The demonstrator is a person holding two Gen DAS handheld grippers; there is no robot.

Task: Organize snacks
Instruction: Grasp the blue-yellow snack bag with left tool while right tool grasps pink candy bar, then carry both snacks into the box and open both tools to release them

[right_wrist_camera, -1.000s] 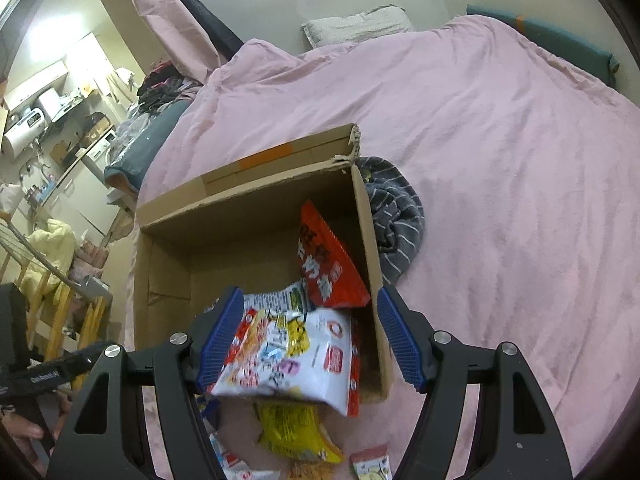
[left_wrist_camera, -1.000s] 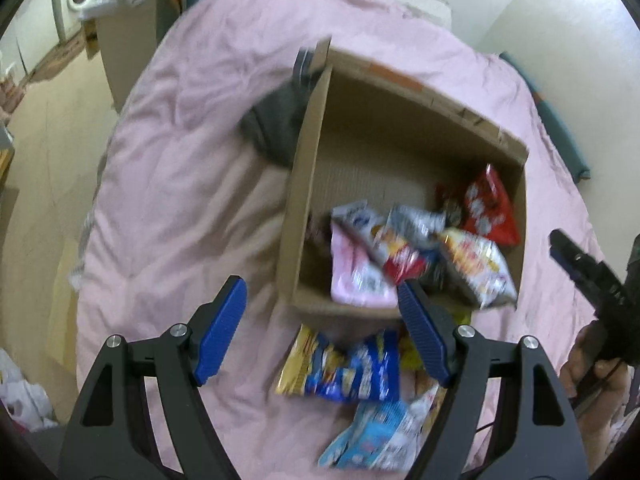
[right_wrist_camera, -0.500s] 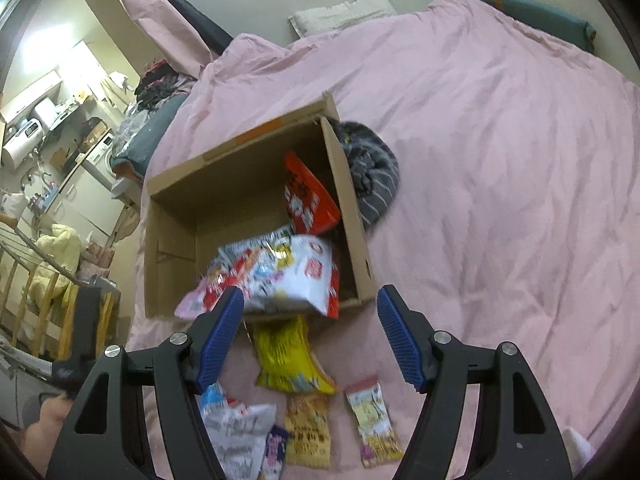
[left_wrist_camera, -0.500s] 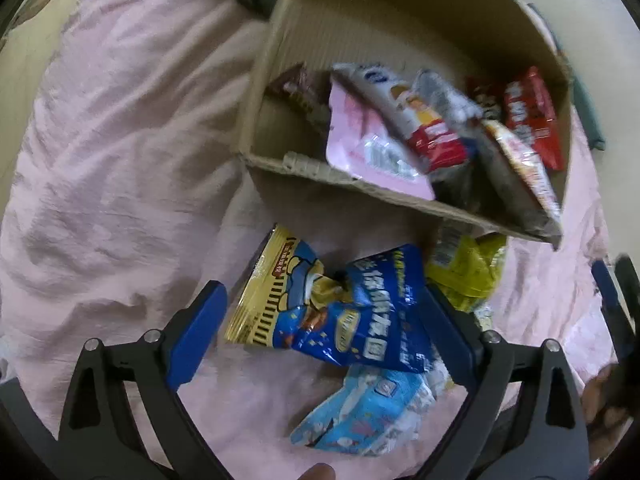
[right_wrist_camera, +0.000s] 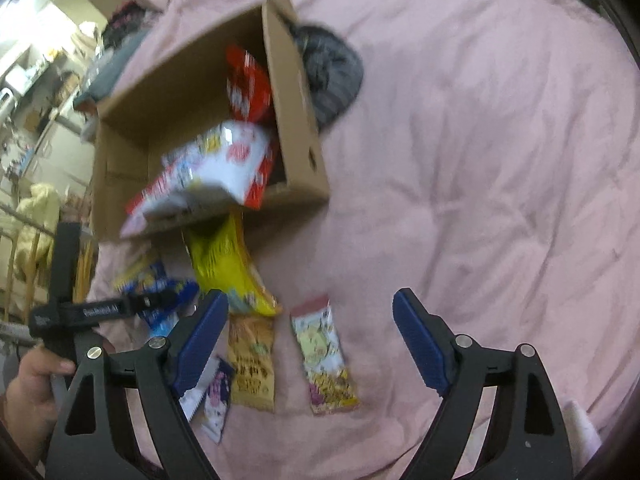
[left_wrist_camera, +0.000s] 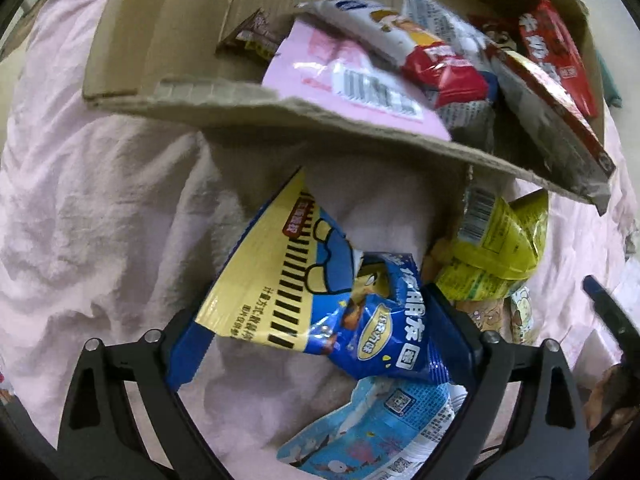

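Left claw (left_wrist_camera: 320,340) spread around blue-yellow snack bag (left_wrist_camera: 320,300) with Chinese lettering, right claw (right_wrist_camera: 312,344) released, barcode on pink packet (left_wrist_camera: 352,80)

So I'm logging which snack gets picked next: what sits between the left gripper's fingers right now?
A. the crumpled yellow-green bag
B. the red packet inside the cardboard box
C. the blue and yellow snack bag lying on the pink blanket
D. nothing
C: in the left wrist view the blue and yellow snack bag lies between the open fingers of the left gripper, on the pink blanket, outside the cardboard box.
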